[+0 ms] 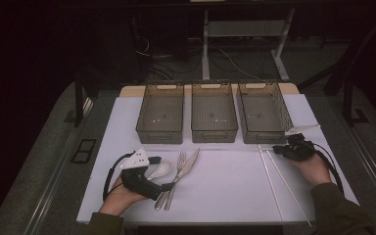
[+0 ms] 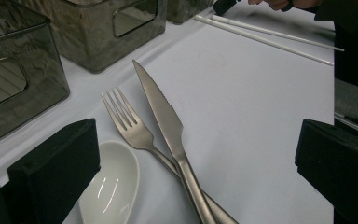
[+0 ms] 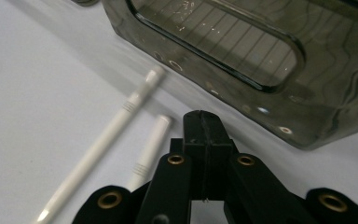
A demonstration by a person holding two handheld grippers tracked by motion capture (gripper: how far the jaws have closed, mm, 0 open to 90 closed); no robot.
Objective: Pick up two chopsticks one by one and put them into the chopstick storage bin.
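While shut, right hand-held gripper (image 3: 204, 126) nears chopsticks (image 3: 121, 122).

We see a table (image 1: 235, 196) with a white top. Three dark see-through bins (image 1: 214, 113) stand in a row along its far side. Near the left front lie a white spoon (image 1: 160, 170), a fork (image 1: 176, 171) and a knife (image 1: 186, 169); the knife crosses over the fork's handle. Toward the right, two white chopsticks (image 1: 279, 178) lie side by side, their far ends just beside the right bin.
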